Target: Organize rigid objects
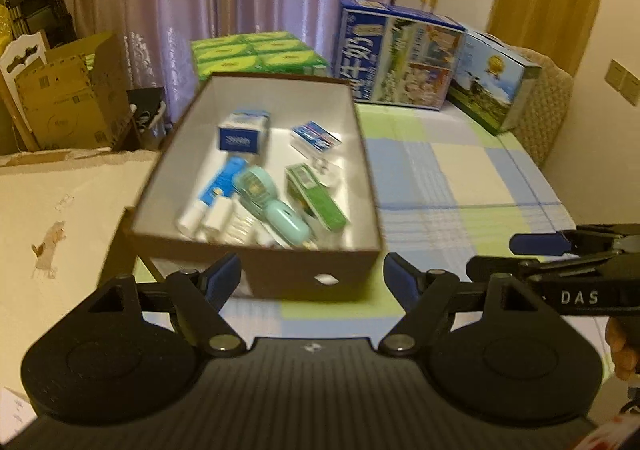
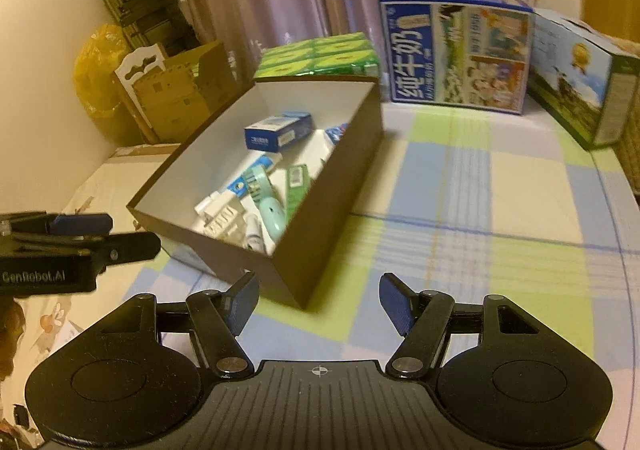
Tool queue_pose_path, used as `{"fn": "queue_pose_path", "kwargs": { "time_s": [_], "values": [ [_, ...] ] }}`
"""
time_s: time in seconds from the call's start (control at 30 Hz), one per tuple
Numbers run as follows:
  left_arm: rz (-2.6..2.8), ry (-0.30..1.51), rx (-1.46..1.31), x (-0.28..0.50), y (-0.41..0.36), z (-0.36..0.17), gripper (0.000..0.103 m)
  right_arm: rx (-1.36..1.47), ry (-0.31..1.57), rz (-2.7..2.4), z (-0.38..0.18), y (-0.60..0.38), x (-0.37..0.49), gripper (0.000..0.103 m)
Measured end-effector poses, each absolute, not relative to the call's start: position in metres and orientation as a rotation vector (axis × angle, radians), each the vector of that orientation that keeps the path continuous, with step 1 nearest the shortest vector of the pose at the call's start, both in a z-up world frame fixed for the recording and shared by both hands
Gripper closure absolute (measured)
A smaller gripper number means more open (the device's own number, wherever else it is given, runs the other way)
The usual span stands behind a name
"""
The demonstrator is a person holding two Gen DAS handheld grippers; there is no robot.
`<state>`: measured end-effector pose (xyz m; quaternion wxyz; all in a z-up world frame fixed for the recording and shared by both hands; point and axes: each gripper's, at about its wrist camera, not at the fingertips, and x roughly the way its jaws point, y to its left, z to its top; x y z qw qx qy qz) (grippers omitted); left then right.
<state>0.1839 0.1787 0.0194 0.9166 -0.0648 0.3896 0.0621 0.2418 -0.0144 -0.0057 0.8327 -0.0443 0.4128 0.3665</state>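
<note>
A brown box with a white inside (image 1: 280, 274) (image 2: 328, 186) stands on the checked cloth. In it lie a small blue carton (image 1: 242, 134) (image 2: 278, 134), a toothpaste tube (image 1: 212, 194) (image 2: 248, 178), a mint-green handheld device (image 1: 272, 206) (image 2: 266, 196), a green carton (image 1: 316, 196) (image 2: 296, 182) and several white items. My left gripper (image 1: 312, 282) hangs in front of the box's near wall, open with nothing between its fingers. My right gripper (image 2: 318, 304) is off the box's near right corner, open and empty too. Each gripper shows at the edge of the other's view.
Behind the box stand a green multipack (image 1: 256, 52) (image 2: 320, 52), a blue milk carton case (image 1: 396, 54) (image 2: 456, 50) and a second printed case (image 1: 496, 86) (image 2: 580, 78). Cardboard boxes (image 1: 68, 102) and a folded trolley (image 2: 132, 6) fill the left corner. A hand (image 1: 624, 350) shows at the right edge.
</note>
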Motion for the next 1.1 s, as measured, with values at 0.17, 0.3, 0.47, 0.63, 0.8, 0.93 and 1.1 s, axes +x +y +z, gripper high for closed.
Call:
{"fn": "queue_pose_path", "kwargs": {
  "time_s": [0.17, 0.3, 0.47, 0.63, 0.8, 0.93, 1.1],
  "values": [
    [0.098, 0.825, -0.139, 0.165, 0.143, 0.013, 0.028, -0.087, 0.885, 0.758, -0.004, -0.050, 0.223, 0.039],
    [0.076, 0.842, -0.143, 0.152, 0.116, 0.009, 0.028, -0.078, 0.894, 0.743, -0.004, -0.077, 0.209, 0.039],
    [0.048, 0.857, -0.138, 0.138, 0.085, 0.006, 0.028, -0.066, 0.908, 0.724, -0.004, -0.110, 0.191, 0.039],
    [0.031, 0.863, -0.129, 0.127, 0.061, 0.004, 0.028, -0.049, 0.915, 0.691, -0.003, -0.139, 0.176, 0.039],
    [0.008, 0.862, -0.122, 0.117, 0.040, 0.004, 0.029, -0.032, 0.909, 0.657, -0.001, -0.164, 0.167, 0.039],
    [0.003, 0.859, -0.122, 0.111, 0.029, 0.004, 0.029, -0.026, 0.908, 0.642, -0.001, -0.179, 0.161, 0.039],
    [-0.002, 0.858, -0.121, 0.102, 0.019, 0.004, 0.029, -0.020, 0.916, 0.637, -0.002, -0.188, 0.153, 0.039]
  ]
}}
